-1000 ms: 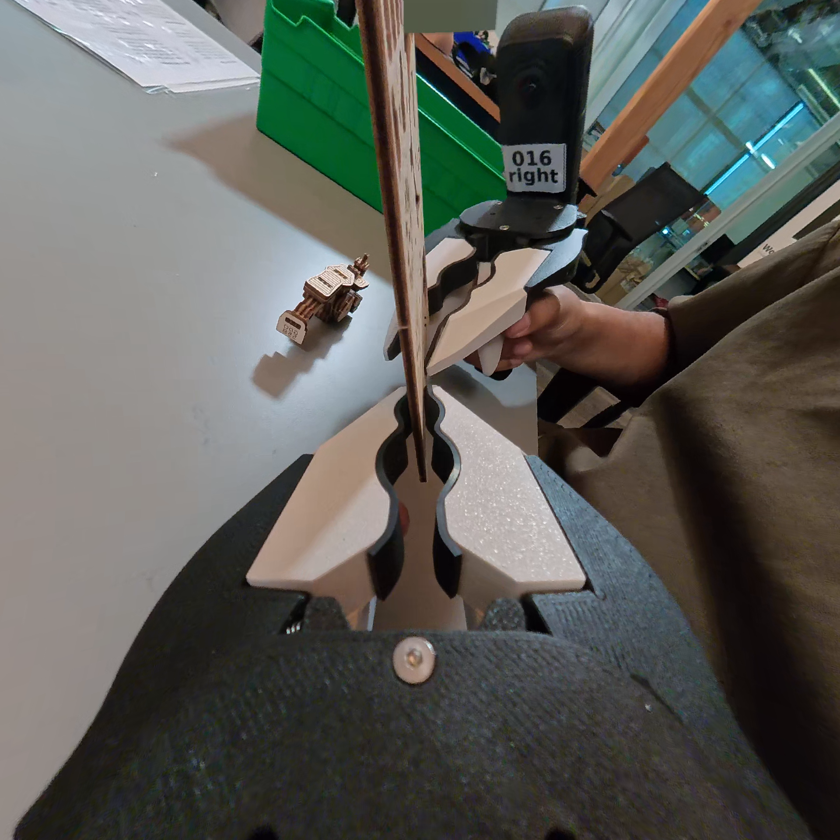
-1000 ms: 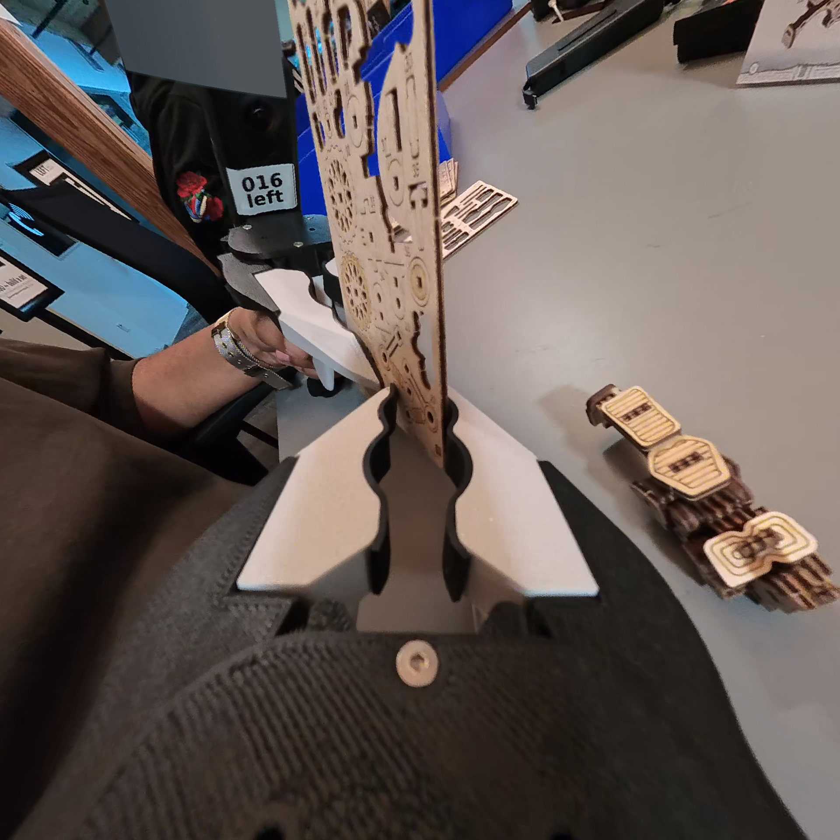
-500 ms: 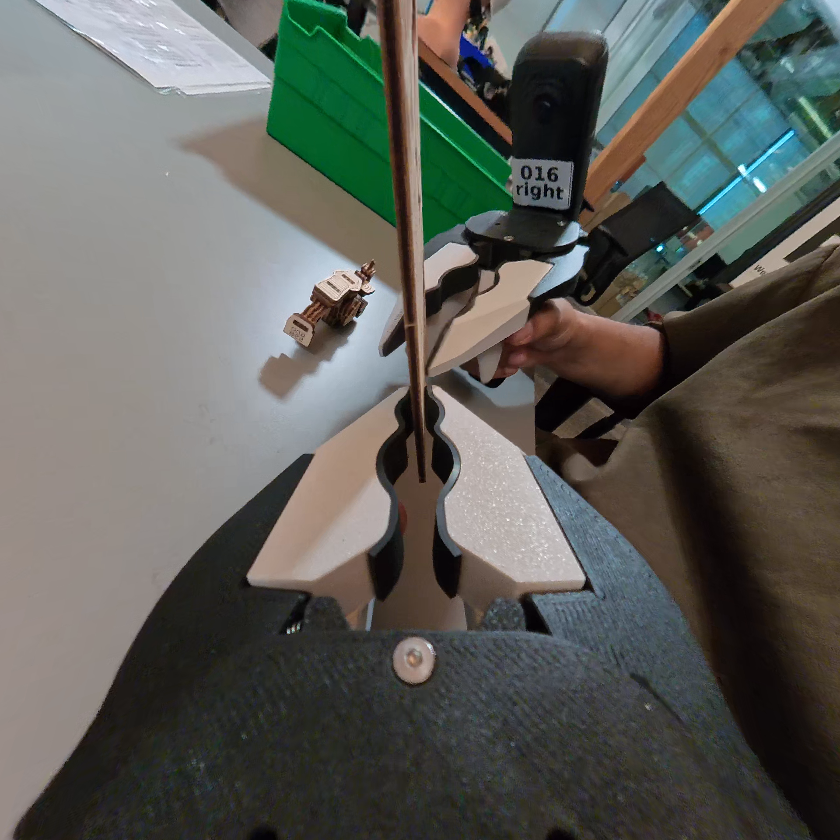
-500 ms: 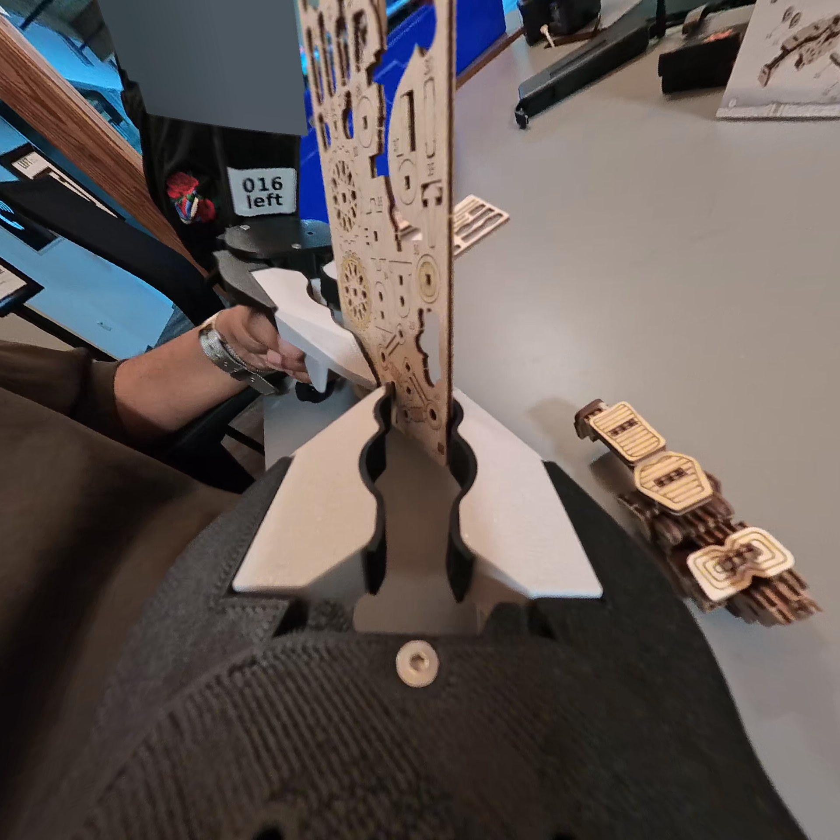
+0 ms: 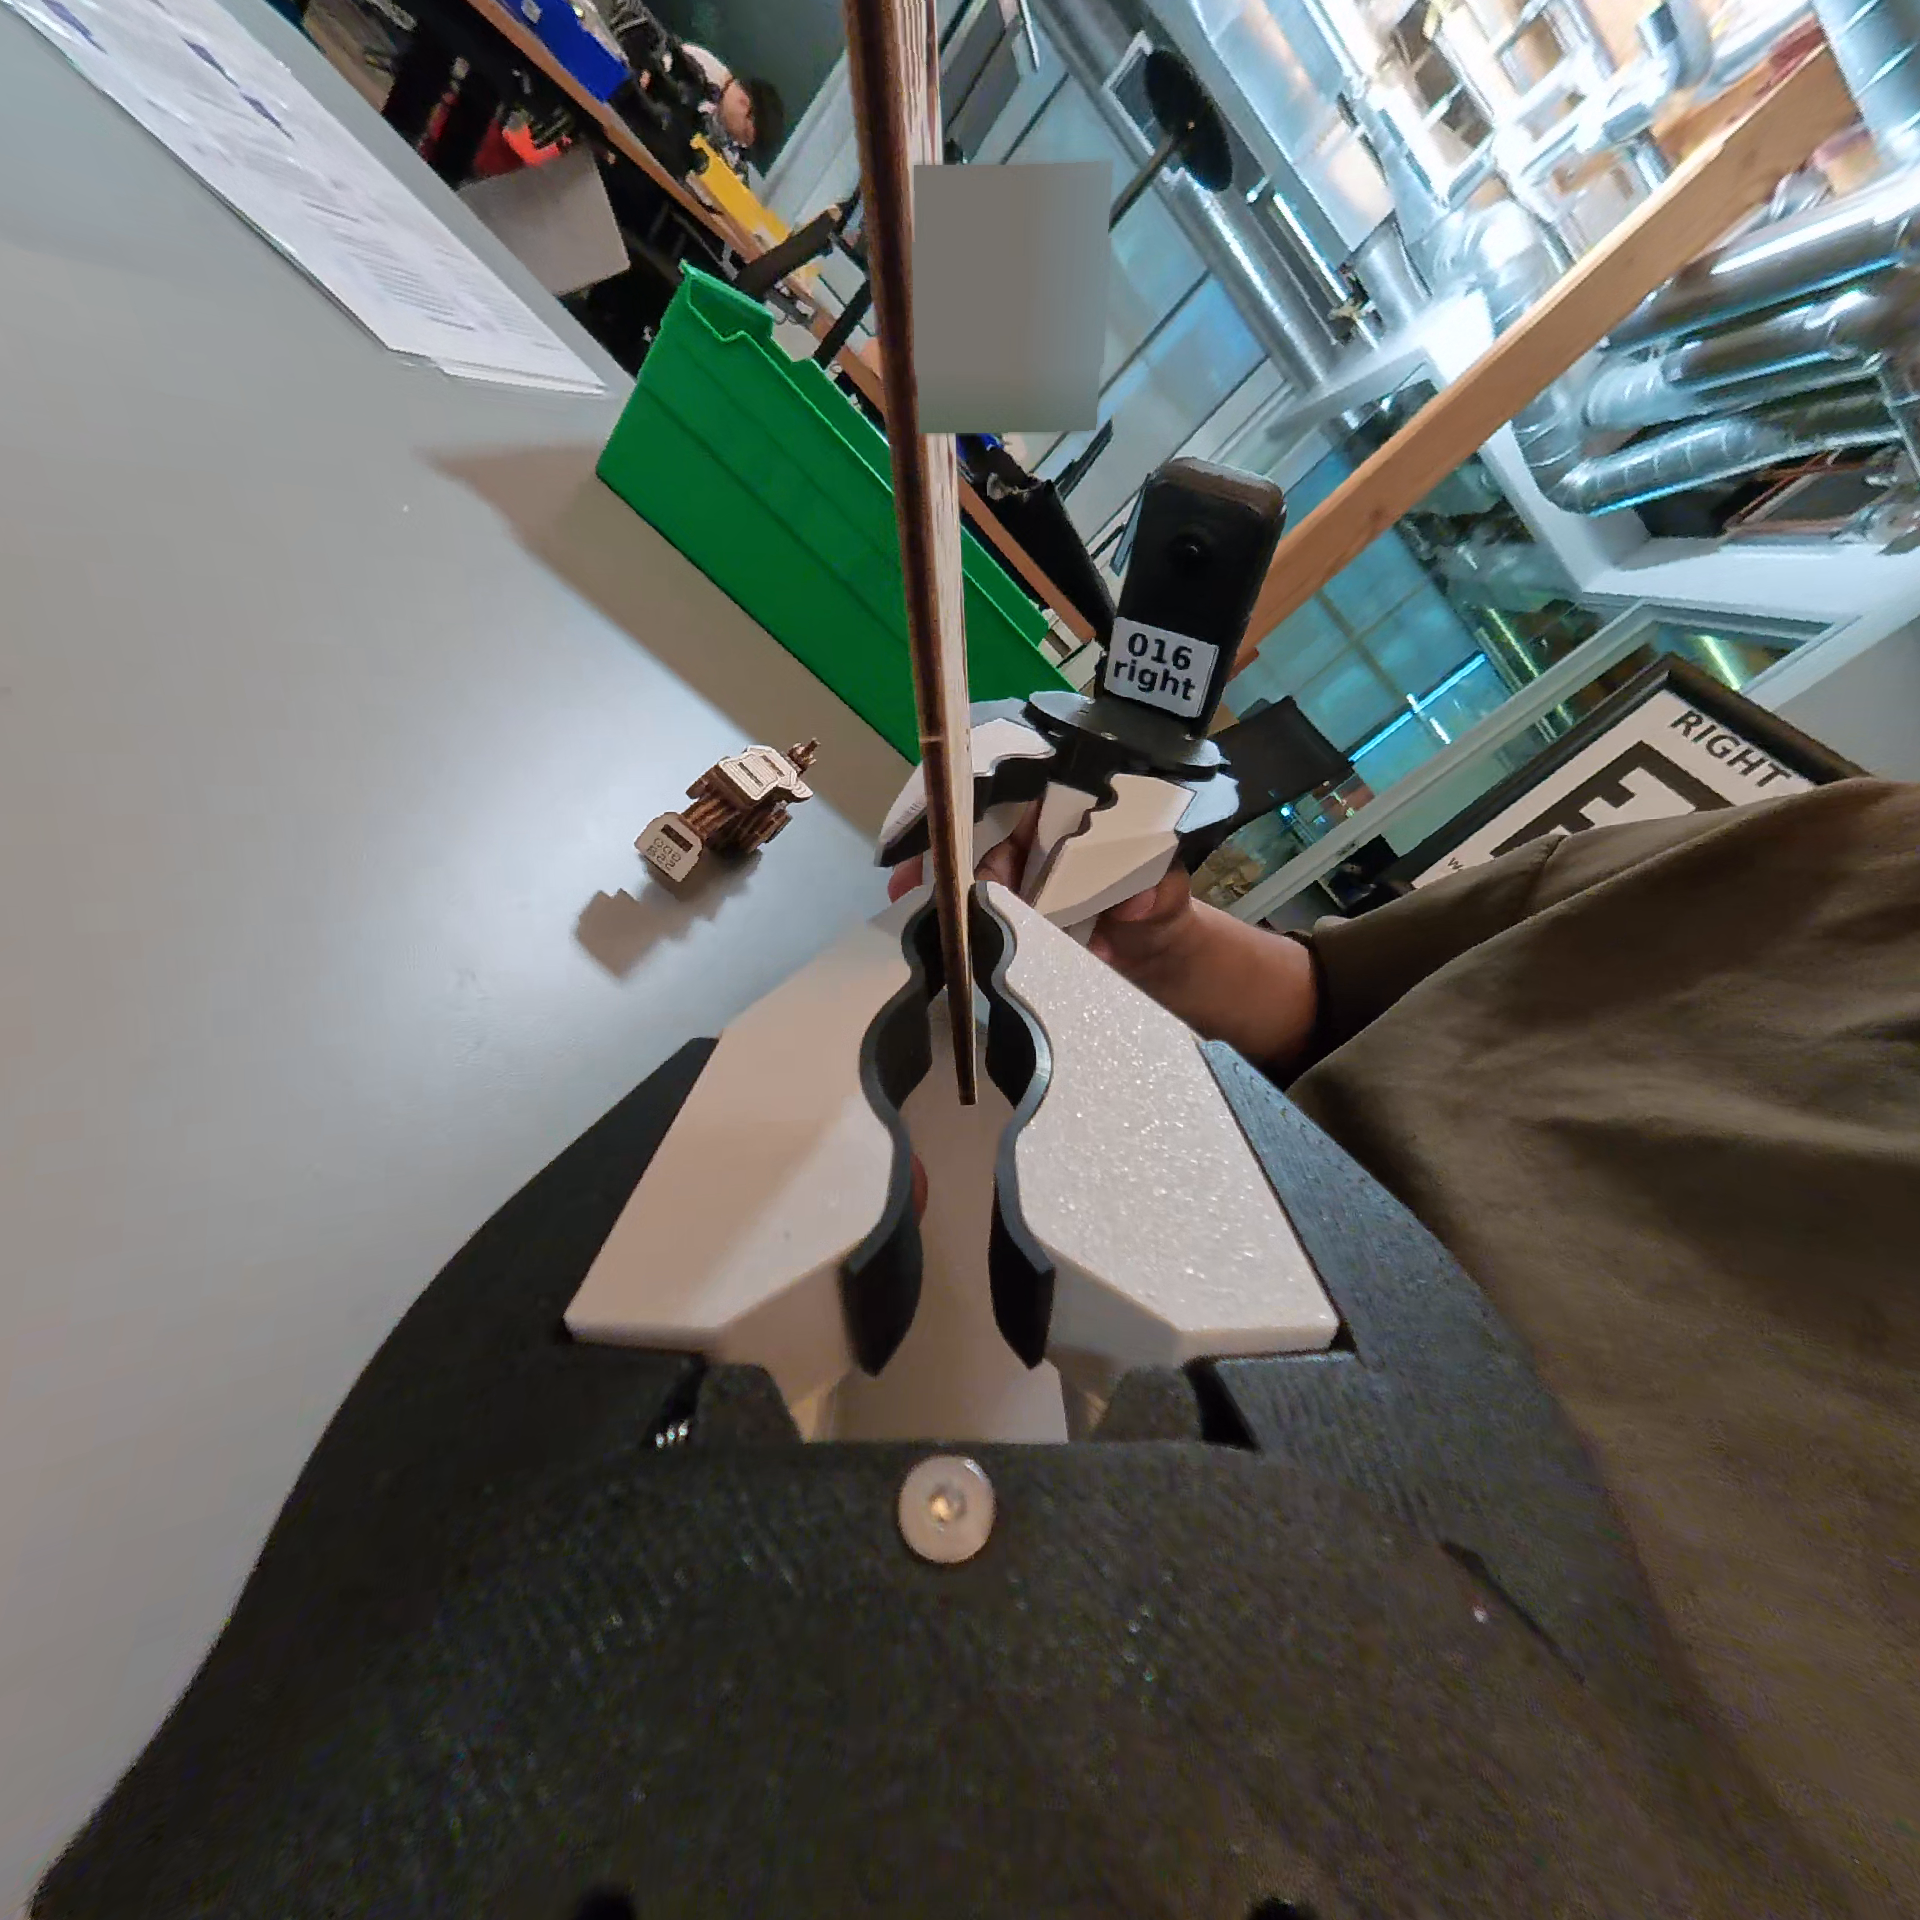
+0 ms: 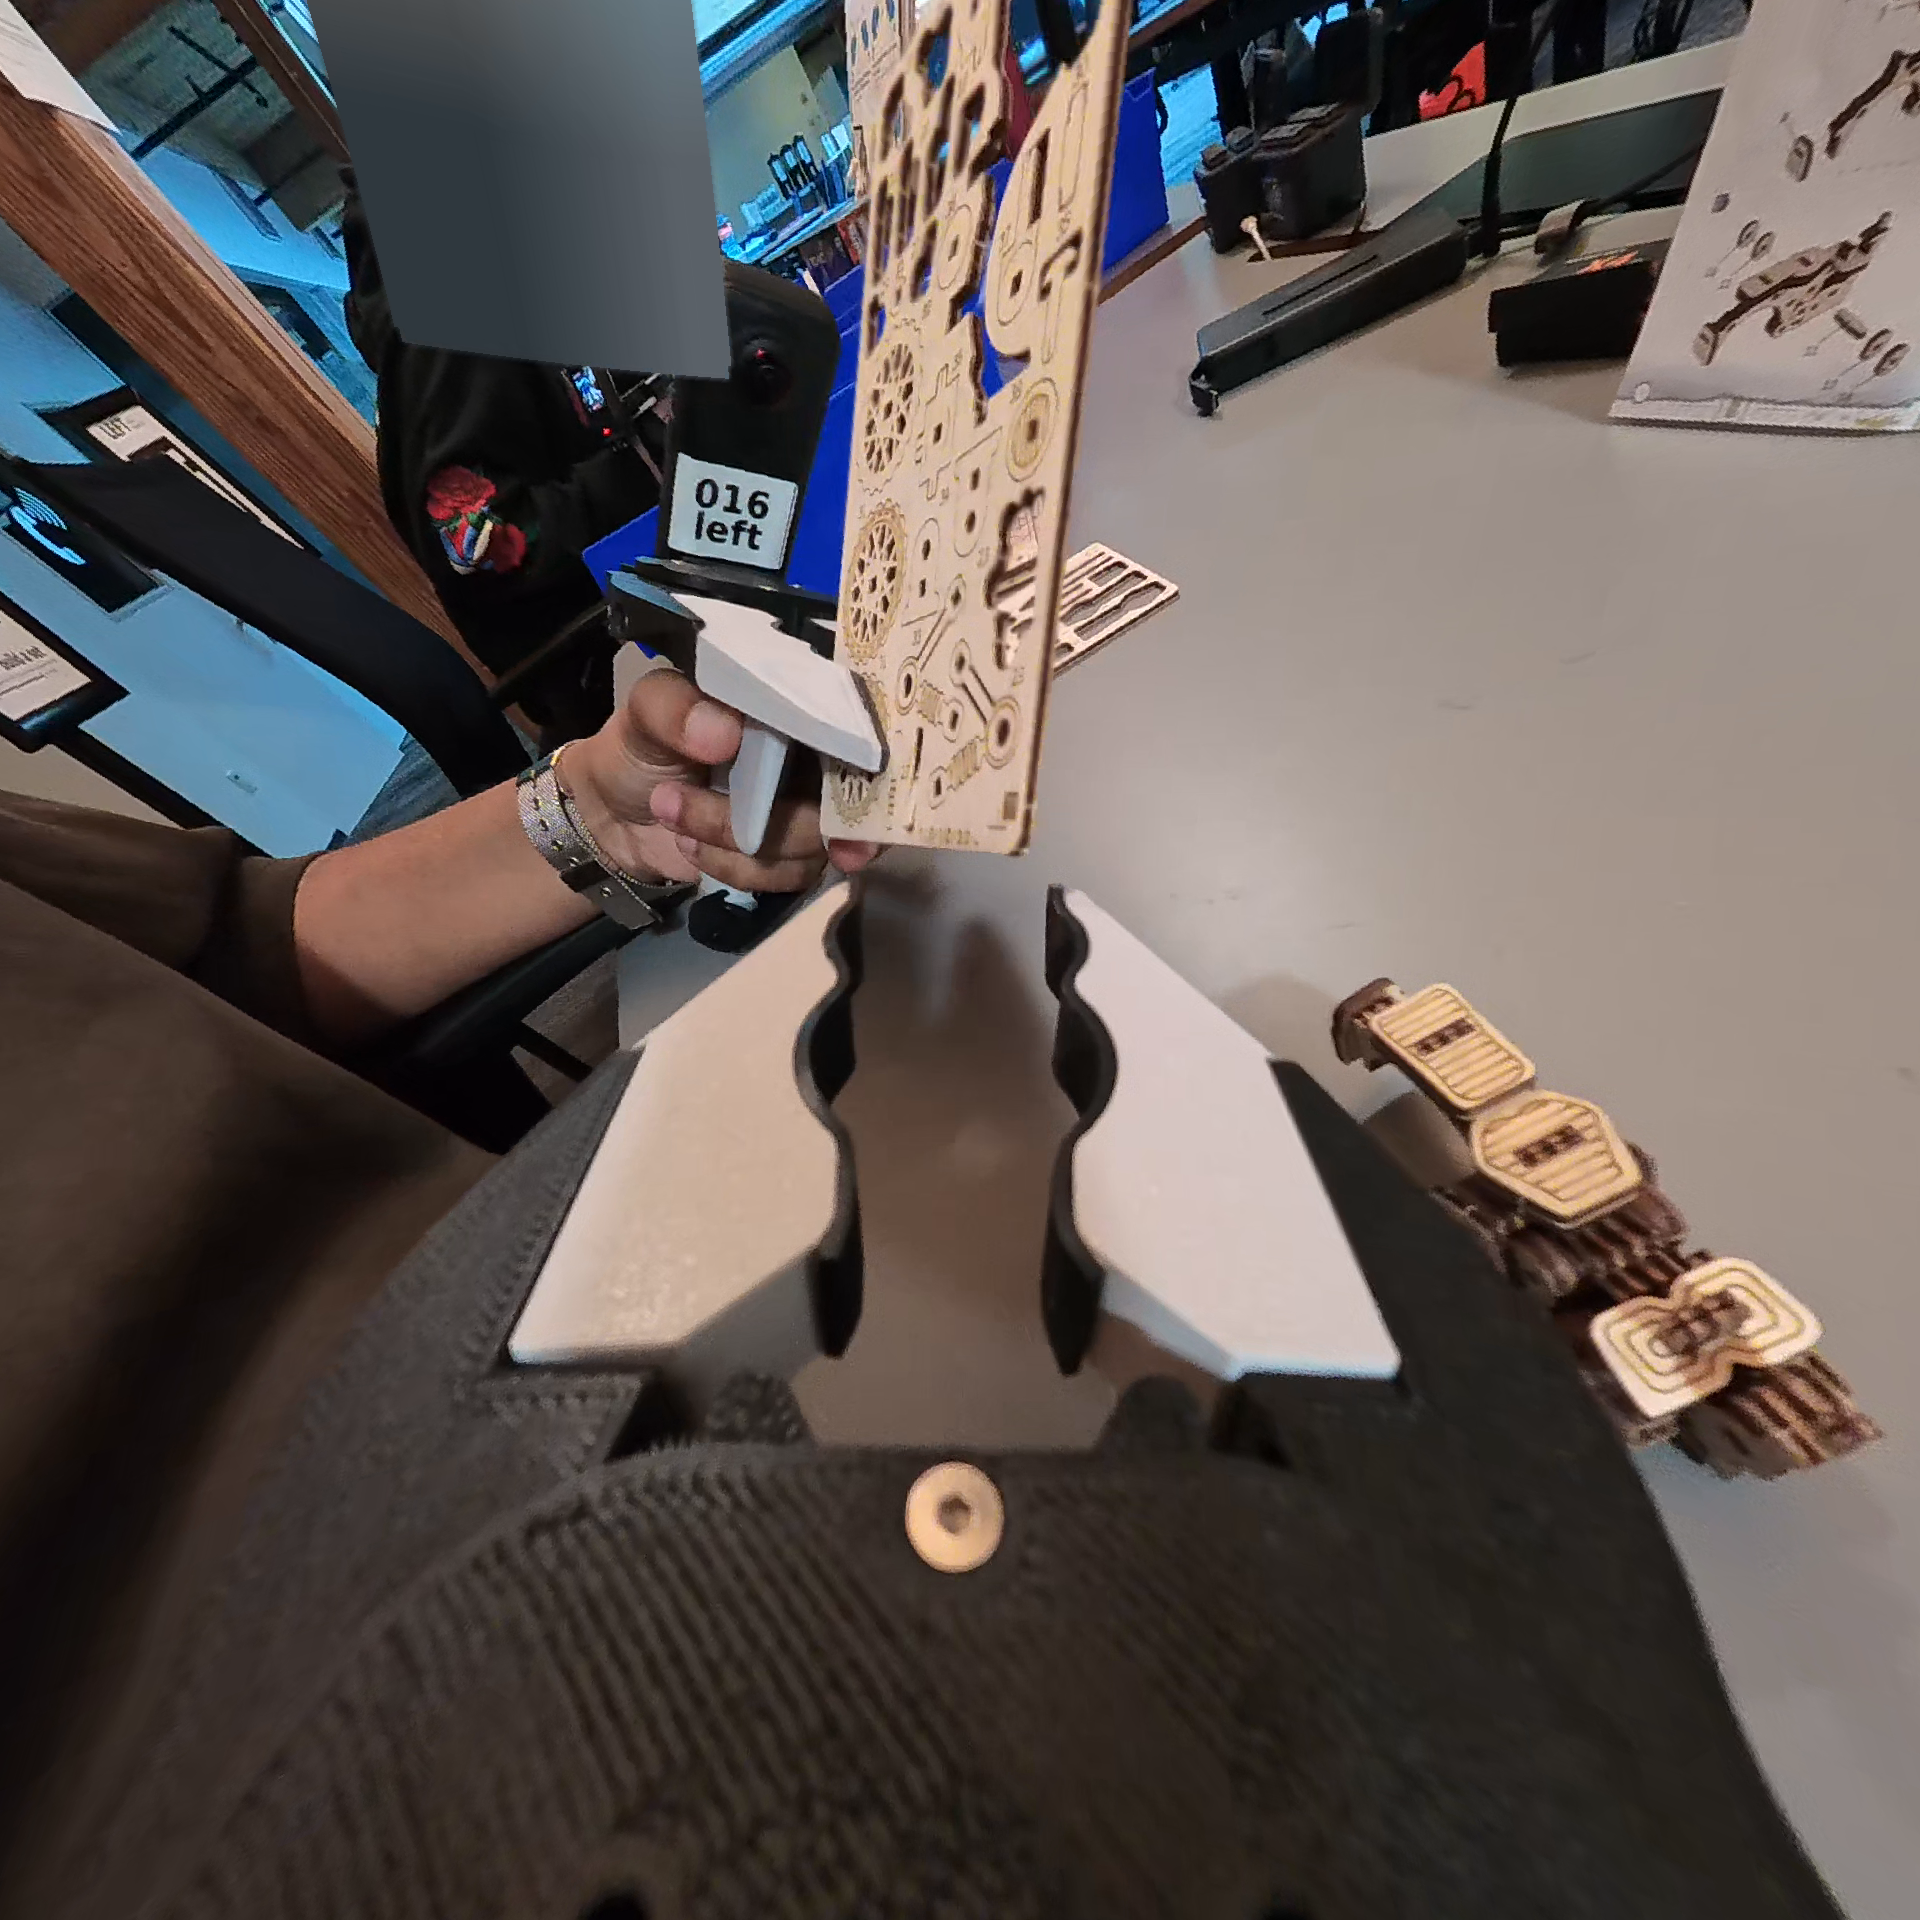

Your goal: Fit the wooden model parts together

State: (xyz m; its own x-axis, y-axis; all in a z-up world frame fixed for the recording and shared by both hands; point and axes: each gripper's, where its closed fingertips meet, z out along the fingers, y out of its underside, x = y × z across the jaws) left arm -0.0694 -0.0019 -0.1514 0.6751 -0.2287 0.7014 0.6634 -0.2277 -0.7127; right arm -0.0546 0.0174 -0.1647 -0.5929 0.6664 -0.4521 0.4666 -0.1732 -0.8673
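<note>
A laser-cut wooden parts sheet (image 6: pixel 966 468) stands upright above the grey table. My left gripper (image 5: pixel 961 920) is shut on its lower corner; in the left wrist view the sheet (image 5: pixel 935 623) shows edge-on between the fingers. In the right wrist view the left gripper (image 6: pixel 868 748) pinches the sheet's bottom left. My right gripper (image 6: pixel 951 914) is open and empty, just below and in front of the sheet's bottom edge. It also shows behind the sheet in the left wrist view (image 5: pixel 1013 831). A partly built wooden model (image 6: pixel 1558 1174) lies on the table to the right of the right gripper, and also shows in the left wrist view (image 5: pixel 727 816).
A green bin (image 5: pixel 790 520) and printed papers (image 5: pixel 312 197) sit at the far side of the table. A second parts sheet (image 6: pixel 1112 613) lies flat behind the held one. An instruction sheet (image 6: pixel 1787 239) and black equipment (image 6: pixel 1330 301) are at the back right. Left and right tips are no more than a few centimetres apart.
My right gripper has opened, let go of the sheet and drawn back from it. The left gripper has kept its hold and lifted the sheet higher.
</note>
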